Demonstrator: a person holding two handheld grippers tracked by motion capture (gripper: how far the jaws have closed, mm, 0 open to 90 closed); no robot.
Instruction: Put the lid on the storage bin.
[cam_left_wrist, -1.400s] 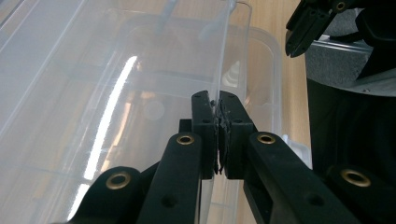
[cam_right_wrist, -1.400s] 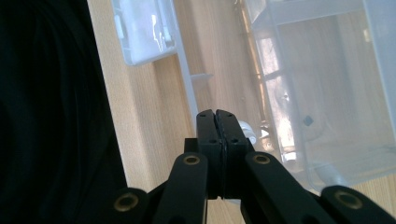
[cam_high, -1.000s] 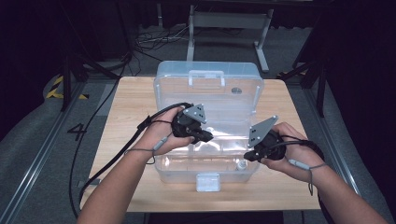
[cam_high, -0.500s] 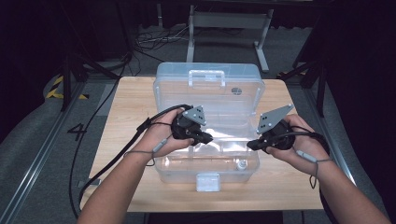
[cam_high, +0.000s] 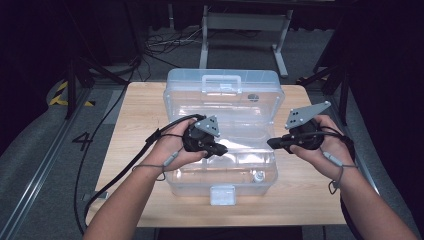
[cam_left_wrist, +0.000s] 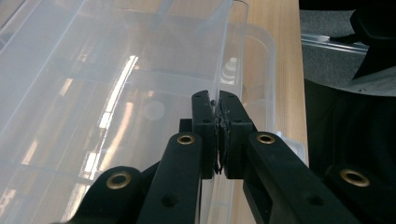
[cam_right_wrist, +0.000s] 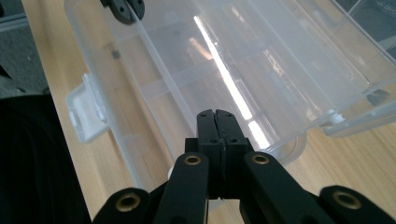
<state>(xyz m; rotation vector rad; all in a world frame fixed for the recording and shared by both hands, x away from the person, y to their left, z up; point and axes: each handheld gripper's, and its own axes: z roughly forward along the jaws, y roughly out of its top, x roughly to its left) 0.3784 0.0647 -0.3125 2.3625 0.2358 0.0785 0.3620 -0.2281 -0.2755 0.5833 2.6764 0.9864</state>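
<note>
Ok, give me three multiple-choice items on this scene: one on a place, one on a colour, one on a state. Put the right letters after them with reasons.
1. Where does the clear plastic box stand?
A. on the floor
B. on the wooden table
C. on a metal shelf

2. What colour are the jaws of both grippers?
A. black
B. white
C. yellow

3. How does the left gripper stand?
A. wide open above the box
B. lying on the table
C. shut on a thin clear wall of the box

Answers: 1 B, the high view shows the box on the tabletop. 2 A, both gripper views show black jaws. 3 C, the left gripper view shows the clear wall pinched between the jaws.
</note>
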